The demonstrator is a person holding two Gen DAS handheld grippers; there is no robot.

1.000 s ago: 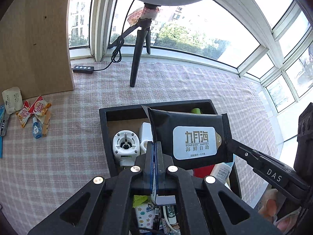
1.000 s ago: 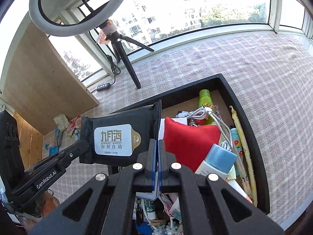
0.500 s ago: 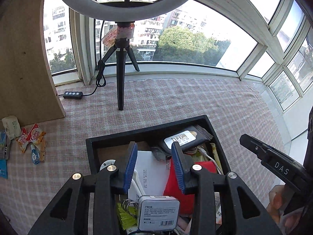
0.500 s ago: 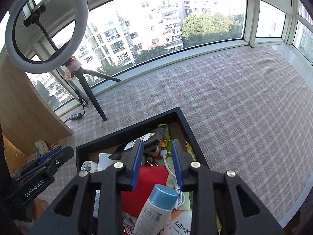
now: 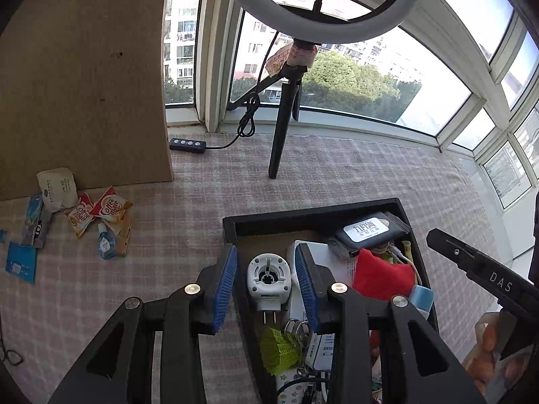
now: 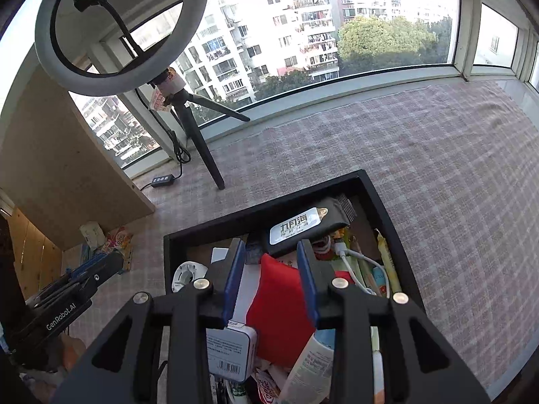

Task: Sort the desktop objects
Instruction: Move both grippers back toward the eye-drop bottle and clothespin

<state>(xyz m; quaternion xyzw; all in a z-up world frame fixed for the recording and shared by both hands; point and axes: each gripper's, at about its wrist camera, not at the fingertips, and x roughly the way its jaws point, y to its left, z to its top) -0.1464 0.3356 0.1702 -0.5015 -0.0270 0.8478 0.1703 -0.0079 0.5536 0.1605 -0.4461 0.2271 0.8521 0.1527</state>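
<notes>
Black wipes pack (image 5: 370, 231) lies released in tray (image 5: 303, 213); both jaws apart, empty; next: pick a loose sachet (image 5: 111, 203) near tabletop's left edge.

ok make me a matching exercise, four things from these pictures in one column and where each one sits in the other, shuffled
Things:
1. black wipes pack
2. white plug adapter
3. Coffee-mate sachets
4. remote on a cable

Places:
A. on the cloth by the foot of the wooden board
B. at the far end of the black tray, on top of other things
C. on the cloth under the window, left of the ring light stand
D. in the tray, seen between the left gripper fingers

Pairs: 1-B, 2-D, 3-A, 4-C
</notes>
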